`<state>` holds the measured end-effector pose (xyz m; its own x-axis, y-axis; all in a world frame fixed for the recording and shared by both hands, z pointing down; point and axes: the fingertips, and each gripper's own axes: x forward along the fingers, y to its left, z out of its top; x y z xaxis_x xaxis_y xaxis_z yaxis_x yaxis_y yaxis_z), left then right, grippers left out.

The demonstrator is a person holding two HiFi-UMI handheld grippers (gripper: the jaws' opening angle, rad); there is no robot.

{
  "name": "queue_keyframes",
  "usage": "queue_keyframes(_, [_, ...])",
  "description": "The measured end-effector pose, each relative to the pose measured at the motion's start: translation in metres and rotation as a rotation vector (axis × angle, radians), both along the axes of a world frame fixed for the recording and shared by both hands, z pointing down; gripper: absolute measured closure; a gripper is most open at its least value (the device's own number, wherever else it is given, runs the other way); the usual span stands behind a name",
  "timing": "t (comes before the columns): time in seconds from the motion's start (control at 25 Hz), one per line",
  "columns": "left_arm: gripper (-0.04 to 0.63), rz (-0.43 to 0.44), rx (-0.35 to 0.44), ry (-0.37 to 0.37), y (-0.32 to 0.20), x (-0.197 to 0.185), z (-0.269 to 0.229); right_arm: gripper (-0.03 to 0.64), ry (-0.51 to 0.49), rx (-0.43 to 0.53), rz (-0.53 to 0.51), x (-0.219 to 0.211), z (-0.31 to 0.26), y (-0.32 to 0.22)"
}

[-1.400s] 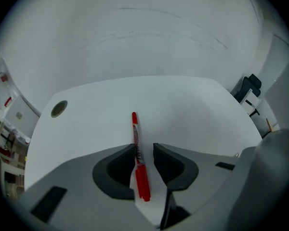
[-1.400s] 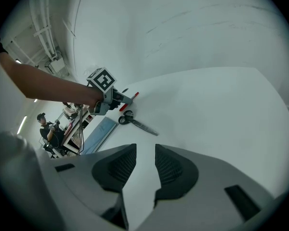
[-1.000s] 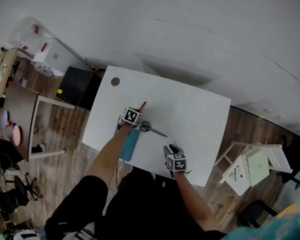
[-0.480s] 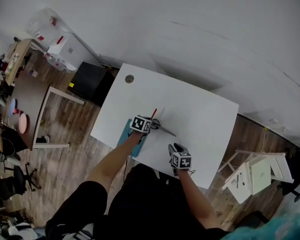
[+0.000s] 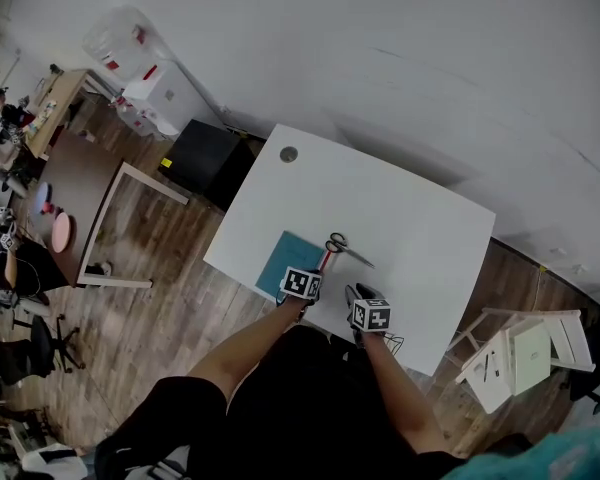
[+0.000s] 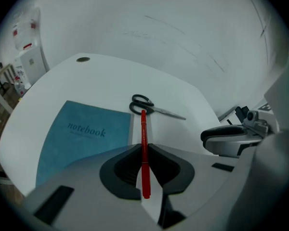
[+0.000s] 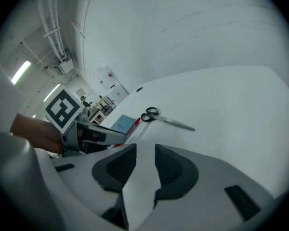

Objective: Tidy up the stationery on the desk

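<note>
white desk (image 5: 390, 196), teal notebook (image 5: 288, 256) flat on it, black-handled scissors (image 5: 348, 250) beside

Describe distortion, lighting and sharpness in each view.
Head view: wide-angle, the desk looks skewed, light soft and even. Left gripper view: fisheye with black corners; the red pen and notebook lettering are sharp. Right gripper view: same fisheye; scissors sharp.

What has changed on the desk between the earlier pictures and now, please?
The left gripper, shut on the red pen throughout, has drawn back from over the notebook toward the near edge of the desk, ending beside the right gripper; the notebook now lies uncovered. The scissors and notebook have not moved, and the right gripper stays open and empty near that edge.
</note>
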<state>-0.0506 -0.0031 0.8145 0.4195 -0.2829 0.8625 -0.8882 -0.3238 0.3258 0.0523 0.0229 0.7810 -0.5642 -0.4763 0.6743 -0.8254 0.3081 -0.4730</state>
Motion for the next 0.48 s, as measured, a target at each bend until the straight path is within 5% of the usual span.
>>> queue_keyframes(0.48, [0.543,0.037,0.015,-0.071,0.032,-0.020,0.017,0.483,0.080,0.011,0.059,-0.005,-0.010,0.031])
